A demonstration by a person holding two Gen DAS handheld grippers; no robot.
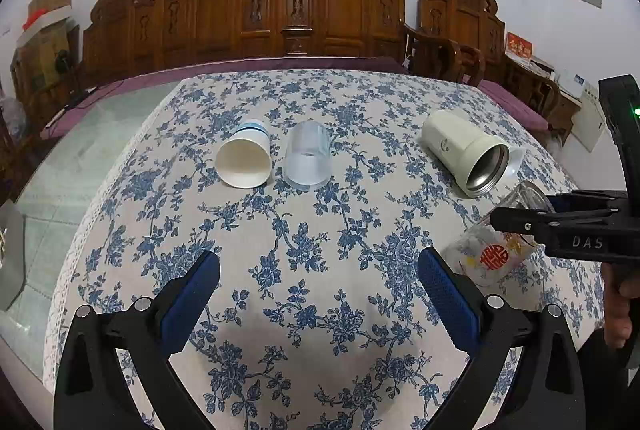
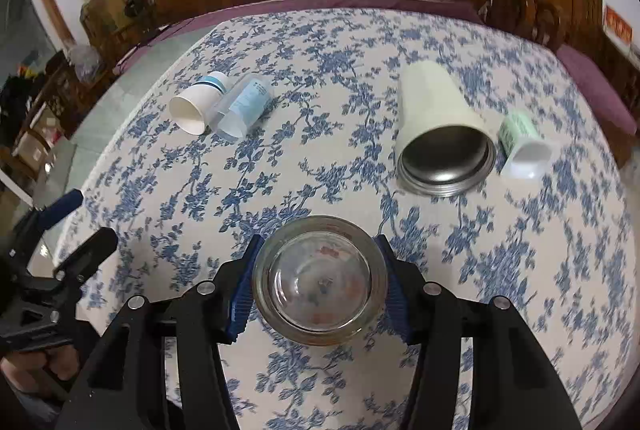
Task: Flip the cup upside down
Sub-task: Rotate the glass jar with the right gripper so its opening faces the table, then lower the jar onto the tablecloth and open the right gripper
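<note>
A clear glass cup (image 2: 320, 280) with red and gold print is held between the blue pads of my right gripper (image 2: 318, 282), which is shut on it. The cup is tilted, its open mouth facing the right wrist camera. In the left wrist view the same glass cup (image 1: 492, 254) hangs tilted just above the tablecloth at the right, with the right gripper's black fingers (image 1: 520, 220) on it. My left gripper (image 1: 320, 290) is open and empty over the near middle of the table. In the right wrist view it shows at the left edge (image 2: 80, 222).
On the blue floral tablecloth (image 1: 320, 189) lie a white paper cup (image 1: 244, 159), a clear plastic cup (image 1: 307, 161), a cream steel-lined flask (image 1: 464, 149) and a small green and white cup (image 2: 524, 145), all on their sides. Carved wooden chairs (image 1: 288, 9) stand behind the table.
</note>
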